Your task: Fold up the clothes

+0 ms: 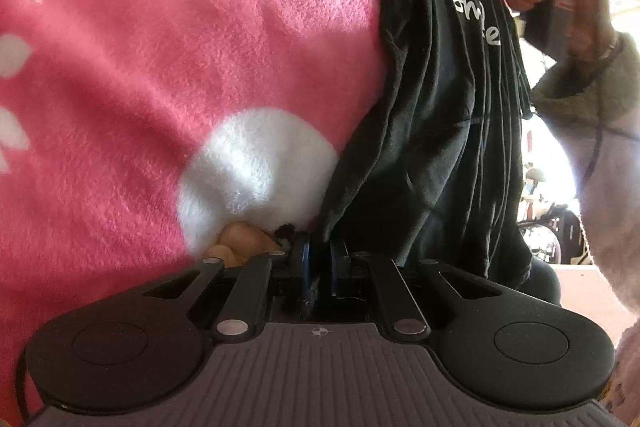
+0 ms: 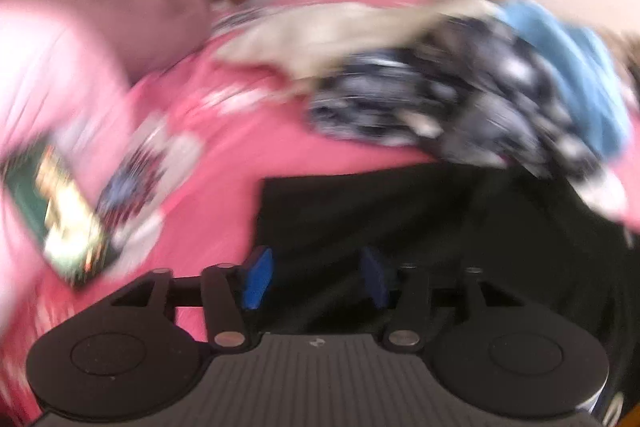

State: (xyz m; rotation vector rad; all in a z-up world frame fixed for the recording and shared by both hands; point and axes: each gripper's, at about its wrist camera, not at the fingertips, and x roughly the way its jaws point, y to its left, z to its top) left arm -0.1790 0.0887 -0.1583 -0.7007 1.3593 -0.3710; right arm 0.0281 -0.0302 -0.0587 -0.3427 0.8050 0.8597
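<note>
Black T-shirt [image 1: 432, 131]: fold under way. Left gripper [image 1: 318, 259] clamped its edge; right gripper [image 2: 316, 279] gaped, seemingly empty. Next: regrasp opposite edge.

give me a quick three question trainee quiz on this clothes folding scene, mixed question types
1. True or false: the left tongs are shut on the black t-shirt.
2. The bed cover under the clothes is mostly: A) pink B) green C) grey.
3. What colour is the lettering on the black t-shirt?

Key
1. True; the pads pinch its edge.
2. A; the pink blanket has white shapes on it.
3. White.
</note>
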